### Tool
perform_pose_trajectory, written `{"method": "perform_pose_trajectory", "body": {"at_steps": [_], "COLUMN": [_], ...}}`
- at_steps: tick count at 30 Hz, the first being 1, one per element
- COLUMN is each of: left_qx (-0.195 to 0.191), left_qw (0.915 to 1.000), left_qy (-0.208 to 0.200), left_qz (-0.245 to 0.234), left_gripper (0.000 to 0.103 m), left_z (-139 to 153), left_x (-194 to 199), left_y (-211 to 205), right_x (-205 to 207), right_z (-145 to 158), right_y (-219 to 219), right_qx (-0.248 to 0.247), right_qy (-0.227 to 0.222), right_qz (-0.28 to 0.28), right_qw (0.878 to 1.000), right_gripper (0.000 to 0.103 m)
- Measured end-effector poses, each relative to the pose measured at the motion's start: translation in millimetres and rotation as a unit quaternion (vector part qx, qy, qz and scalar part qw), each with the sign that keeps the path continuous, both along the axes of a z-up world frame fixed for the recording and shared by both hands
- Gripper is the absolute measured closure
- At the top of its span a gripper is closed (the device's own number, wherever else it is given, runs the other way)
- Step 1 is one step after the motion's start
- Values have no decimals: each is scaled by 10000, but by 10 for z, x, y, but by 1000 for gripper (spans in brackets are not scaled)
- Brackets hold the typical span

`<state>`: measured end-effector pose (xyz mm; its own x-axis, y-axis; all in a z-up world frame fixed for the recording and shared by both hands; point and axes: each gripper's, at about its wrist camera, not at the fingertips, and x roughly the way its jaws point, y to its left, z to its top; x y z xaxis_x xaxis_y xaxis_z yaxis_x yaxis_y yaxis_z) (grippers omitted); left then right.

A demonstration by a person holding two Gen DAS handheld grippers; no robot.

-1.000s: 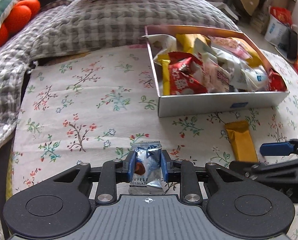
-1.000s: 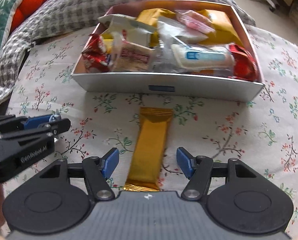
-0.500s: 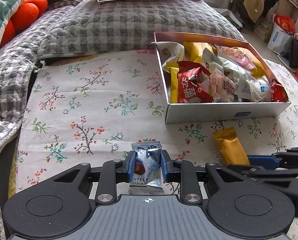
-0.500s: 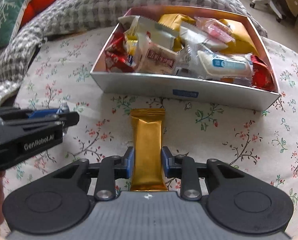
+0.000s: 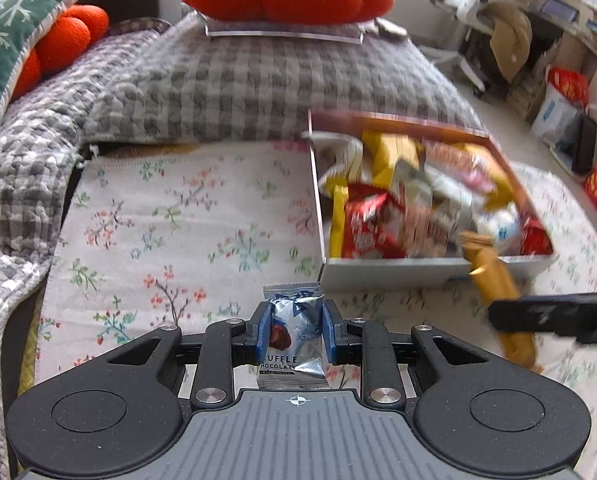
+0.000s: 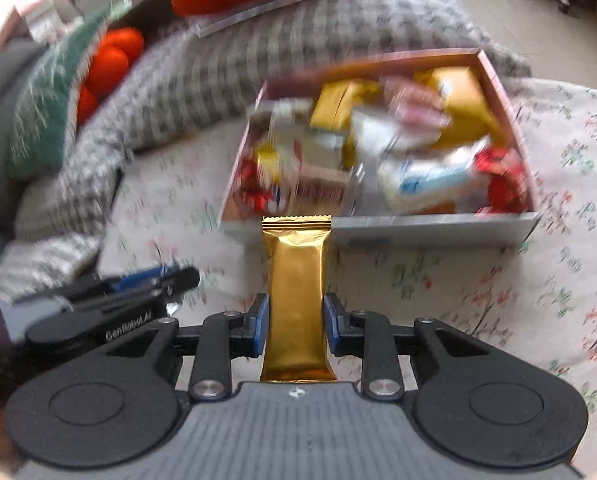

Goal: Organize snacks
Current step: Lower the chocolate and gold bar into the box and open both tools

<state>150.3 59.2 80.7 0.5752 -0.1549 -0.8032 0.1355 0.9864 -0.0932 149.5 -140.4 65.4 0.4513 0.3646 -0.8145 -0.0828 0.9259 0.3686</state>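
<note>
Both claws tilt steeply down over the floral cloth (image 5: pixel 170 216) on the bed. The left claw (image 5: pixel 294 334) is clamped on a silver truffle chocolate packet (image 5: pixel 294 340), pads pressing its 2 sides. The right claw (image 6: pixel 297 330) grips a gold snack bar (image 6: pixel 297 292), held clear of the cloth, its far end pointing at the snack box (image 6: pixel 438 226) near the bed's far edge, crammed with wrappers.

Bright daylight; fisheye-bent edges; motion blur (right wrist view worst).
</note>
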Motion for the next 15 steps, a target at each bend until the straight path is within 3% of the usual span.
{"method": "perform_pose_trajectory", "body": {"at_steps": [6,15], "left_qx": [-12,-705], "left_qw": [9997,9957], "left_qy": [-232,-516], "left_qz": [80,311], "left_gripper": [79,79], "left_z": [100,227], "left_x": [72,267], "left_y": [-128,-311], "right_x": [136,291], "right_z": [118,141], "right_y": [-433,-740], "right_qx": [171,610], "right_qy": [-172,-250], "right_qz": [-575,-1092], "right_qw": [9981,9918], "right_gripper": [77,77]}}
